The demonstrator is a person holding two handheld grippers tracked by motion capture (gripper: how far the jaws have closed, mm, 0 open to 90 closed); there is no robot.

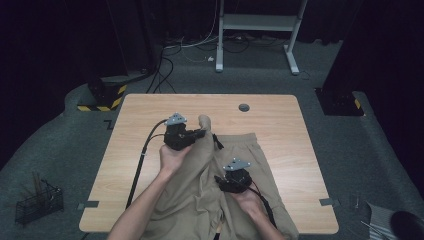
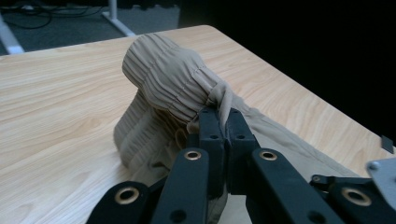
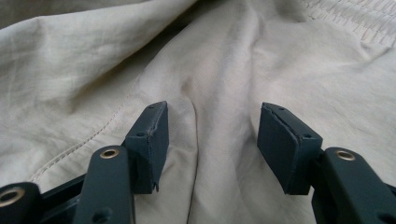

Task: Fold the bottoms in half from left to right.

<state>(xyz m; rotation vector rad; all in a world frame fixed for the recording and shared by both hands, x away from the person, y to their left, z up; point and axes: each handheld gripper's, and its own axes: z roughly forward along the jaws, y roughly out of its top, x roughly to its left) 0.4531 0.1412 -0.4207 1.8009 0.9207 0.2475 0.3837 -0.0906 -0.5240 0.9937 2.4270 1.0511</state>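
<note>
On the light wooden counter [image 1: 150,145] lies a pair of beige, crumpled fabric trousers [image 1: 200,200] with a gathered elastic waistband, spread from the middle of the counter toward its near edge and hanging over that edge. The left claw [image 1: 199,133], black with a grey three-cornered plate on top, sits near the middle of the counter in the person's left hand [image 1: 172,157]. Its jaws are pressed together on a fold of the ribbed waistband, and the cloth rises from the counter in a rounded hump just beyond the jaw tips; in the left gripper view the pinched edge of the trousers [image 2: 173,88] curls over the left claw [image 2: 219,122], with bare wood to the left and behind.

The right claw [image 1: 220,180] rests lower on the trousers, nearer the person, held in the right hand [image 1: 250,200]. In the right gripper view the right claw [image 3: 212,135] has its jaws spread well apart, with nothing between them but the cloth lying beneath; a vertical crease of the trousers [image 3: 224,70] runs up between the jaws, and a stitched seam crosses to the left. Whether the jaw tips touch the cloth cannot be told. A black cable trails from the left claw across the counter toward the near edge.
</note>
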